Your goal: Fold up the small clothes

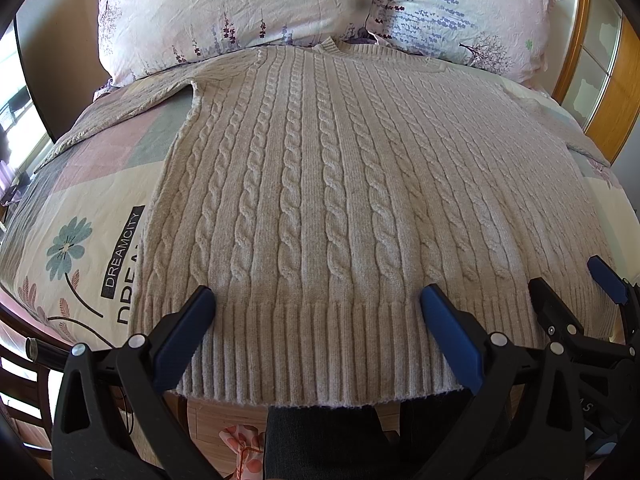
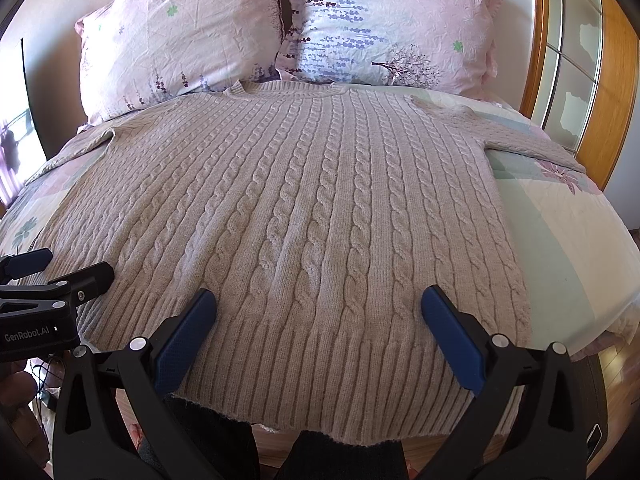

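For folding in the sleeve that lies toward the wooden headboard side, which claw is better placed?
Likely the right claw: open over the sweater hem on the side nearer that sleeve. The left claw sits farther away.

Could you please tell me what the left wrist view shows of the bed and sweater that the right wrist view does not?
Only the left wrist view shows the DREAMCITY lettering on the bedcover and the teal flower print in full.

Only the right wrist view shows the sweater's right sleeve stretched out, and the pale bedcover beside it.

Both show the cable-knit sweater lying flat, collar toward the two pillows, ribbed hem overhanging the bed's near edge, and the left gripper and right gripper open above that hem.
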